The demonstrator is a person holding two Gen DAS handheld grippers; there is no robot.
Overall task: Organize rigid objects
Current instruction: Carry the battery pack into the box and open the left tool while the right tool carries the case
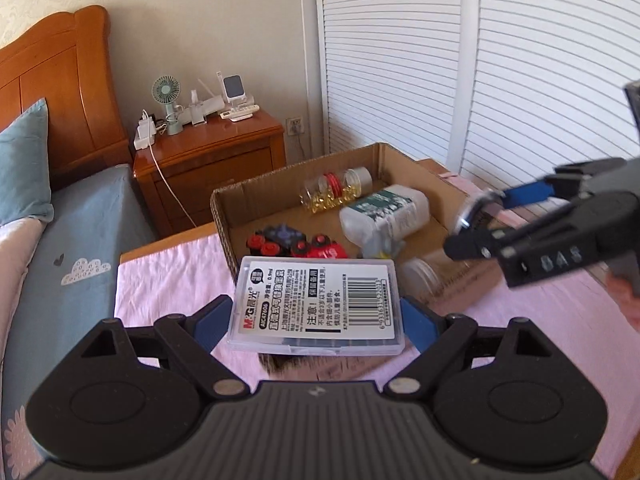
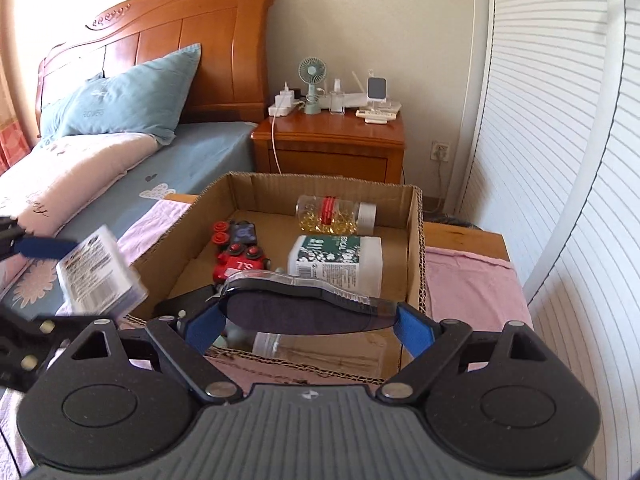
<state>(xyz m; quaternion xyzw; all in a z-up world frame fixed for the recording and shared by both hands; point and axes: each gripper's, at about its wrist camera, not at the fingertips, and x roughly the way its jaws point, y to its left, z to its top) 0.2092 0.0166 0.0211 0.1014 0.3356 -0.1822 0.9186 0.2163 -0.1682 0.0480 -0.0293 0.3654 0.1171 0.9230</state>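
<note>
The left gripper (image 1: 316, 318) holds a clear flat case (image 1: 316, 304) by its 2 short sides, its blue pads (image 1: 416, 328) pressed against the plastic. The case lies label-up, with a barcode and printed text facing the camera, and it is off the desk (image 1: 168, 280), just in front of the near wall of the box (image 1: 224, 216).

The right gripper (image 2: 310, 320) is closed on a dark oval case with a clear lid (image 2: 300, 304), 1 pad (image 2: 412, 330) at each end. This oval case hangs over the near edge of the box, tilted so that its clear side faces away from the camera. In the left wrist view the right gripper comes in from the right, above the box's right side, and what it carries is only a blur there.

The box is open-topped cardboard and stands on a pink cloth (image 2: 472, 276) that covers the desk. Inside it lie a clear bottle of yellow capsules (image 2: 332, 214) at the far wall, on its side; a white bottle with a green label (image 2: 340, 260), also on its side, nearer; and a red toy car (image 2: 240, 258) on the left, with a dark toy (image 2: 242, 232) just behind it. A clear container (image 1: 420, 276) lies at the near wall, mostly hidden.

Beyond the desk are a bed (image 2: 192, 152), a nightstand (image 2: 332, 140) with a small fan (image 2: 312, 76), and white slatted doors (image 2: 560, 160).
</note>
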